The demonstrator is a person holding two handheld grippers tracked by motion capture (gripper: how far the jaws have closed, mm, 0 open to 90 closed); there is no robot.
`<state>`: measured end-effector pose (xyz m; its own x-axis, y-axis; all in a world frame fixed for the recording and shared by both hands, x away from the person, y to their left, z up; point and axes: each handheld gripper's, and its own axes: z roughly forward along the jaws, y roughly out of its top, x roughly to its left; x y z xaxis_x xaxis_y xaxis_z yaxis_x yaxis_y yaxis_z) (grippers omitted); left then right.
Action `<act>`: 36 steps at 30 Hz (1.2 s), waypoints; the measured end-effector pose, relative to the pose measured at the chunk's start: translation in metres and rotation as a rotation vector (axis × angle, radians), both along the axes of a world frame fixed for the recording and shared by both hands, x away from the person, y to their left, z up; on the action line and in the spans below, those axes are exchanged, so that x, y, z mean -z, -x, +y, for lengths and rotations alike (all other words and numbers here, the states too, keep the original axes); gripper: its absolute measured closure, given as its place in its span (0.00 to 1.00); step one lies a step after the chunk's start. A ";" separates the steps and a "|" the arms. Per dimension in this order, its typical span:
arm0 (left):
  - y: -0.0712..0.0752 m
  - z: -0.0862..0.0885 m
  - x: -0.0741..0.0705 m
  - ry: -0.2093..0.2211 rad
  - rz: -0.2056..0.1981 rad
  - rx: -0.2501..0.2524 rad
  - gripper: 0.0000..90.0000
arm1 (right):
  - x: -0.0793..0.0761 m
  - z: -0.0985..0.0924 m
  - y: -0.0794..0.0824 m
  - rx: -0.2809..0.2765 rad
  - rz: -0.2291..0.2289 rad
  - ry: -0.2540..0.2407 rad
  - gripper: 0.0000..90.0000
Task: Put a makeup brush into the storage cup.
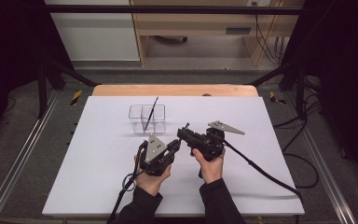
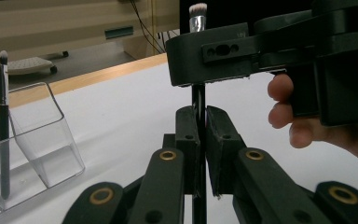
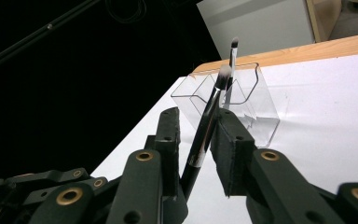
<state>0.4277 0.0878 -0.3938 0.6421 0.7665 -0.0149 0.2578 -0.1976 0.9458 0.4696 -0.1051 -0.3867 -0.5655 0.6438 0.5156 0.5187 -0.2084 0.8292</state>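
- Hands come first, nearest to us in the high view: the left claw (image 1: 171, 148) and the right claw (image 1: 182, 132) meet just above the middle of the white bench (image 1: 98, 158), tips almost touching, each trailing a black cable toward the near edge.
- We see the left claw clenched on the dark handle of a makeup brush (image 2: 198, 100); in the left gripper view the handle stands upright, pinched between the two black pads, and its pale bristle tip (image 2: 198, 10) rises above the body of the right claw crossing in front.
- We see the same brush in the right gripper view (image 3: 206, 126): its shaft leans between the right claw's jaws, lying along the right-hand pad, with a gap left to the other pad. So the right claw is nearly closed around it but not yet pressing from both sides.
- Fingers of the person's right hand (image 2: 284, 112) curl round the right claw's grip, just beside the brush.
- Farther off on the bench, a clear plastic organiser (image 1: 147, 118) with compartments stands well apart from both claws.
- In it a second brush (image 1: 152, 113) leans, thin and dark, tip upward.
- Beyond lies the bench's wooden far edge (image 1: 175, 90).
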 end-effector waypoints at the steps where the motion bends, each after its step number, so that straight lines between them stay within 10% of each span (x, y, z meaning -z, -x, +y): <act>1: 0.000 0.000 0.000 0.000 0.000 0.000 0.93 | 0.000 0.000 0.000 0.001 0.001 -0.003 0.83; 25: -0.002 0.002 0.001 0.020 0.011 0.007 0.91 | 0.000 0.000 0.001 -0.023 -0.005 -0.028 0.94; 36: -0.013 0.004 0.001 -0.038 0.057 0.005 0.67 | 0.001 0.000 0.002 -0.039 -0.042 0.015 0.94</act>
<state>0.4404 0.0914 -0.3948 0.6451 0.7638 -0.0226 0.3099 -0.2346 0.9214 0.4680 -0.1050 -0.3880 -0.6112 0.6280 0.4817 0.4911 -0.1764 0.8530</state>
